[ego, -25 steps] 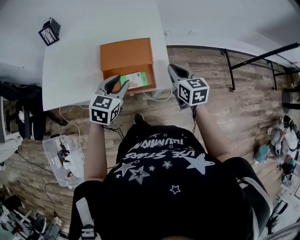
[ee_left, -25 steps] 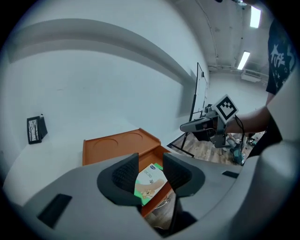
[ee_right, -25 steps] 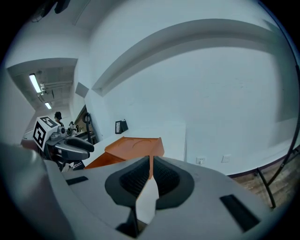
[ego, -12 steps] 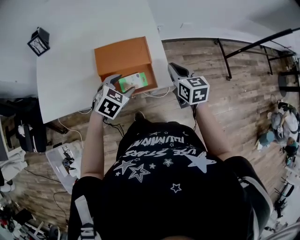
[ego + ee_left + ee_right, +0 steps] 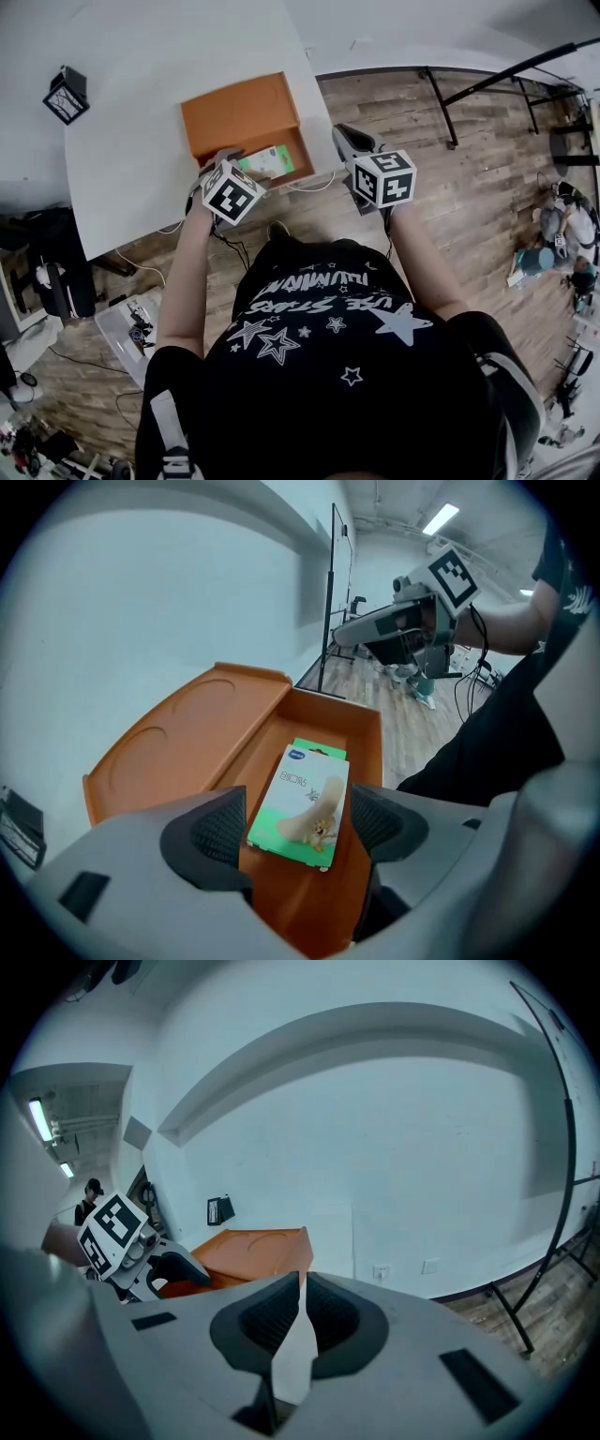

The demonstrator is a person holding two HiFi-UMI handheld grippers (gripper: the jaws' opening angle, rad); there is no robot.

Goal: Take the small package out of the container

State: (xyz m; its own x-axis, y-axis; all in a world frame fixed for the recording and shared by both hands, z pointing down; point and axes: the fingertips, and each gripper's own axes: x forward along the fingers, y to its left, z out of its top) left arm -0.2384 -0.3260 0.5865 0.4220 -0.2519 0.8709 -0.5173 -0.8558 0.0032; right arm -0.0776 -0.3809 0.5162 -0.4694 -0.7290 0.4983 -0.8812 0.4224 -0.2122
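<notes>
An orange container (image 5: 246, 114) lies at the near edge of the white table (image 5: 131, 197), its lid (image 5: 173, 738) swung back. Flat in its open tray rests the small green and white package (image 5: 302, 803), also visible from the head view as the package (image 5: 270, 161). My left gripper (image 5: 296, 825) reaches into the tray with its jaws opening, one on each side of the package, and the pads (image 5: 217, 829) stand clear of it. My right gripper (image 5: 300, 1314) is shut on nothing and hovers off the table's right edge, to the right of the container (image 5: 246, 1249).
A small black box (image 5: 66, 94) sits at the table's far left. White cables hang from the front edge near the container. On the wooden floor are a clear plastic bin (image 5: 127, 330) at the left and a black metal frame (image 5: 469, 92) at the right.
My left gripper has moved forward over the container's open tray, and its jaws have spread wide around the package. The right gripper has hardly moved.
</notes>
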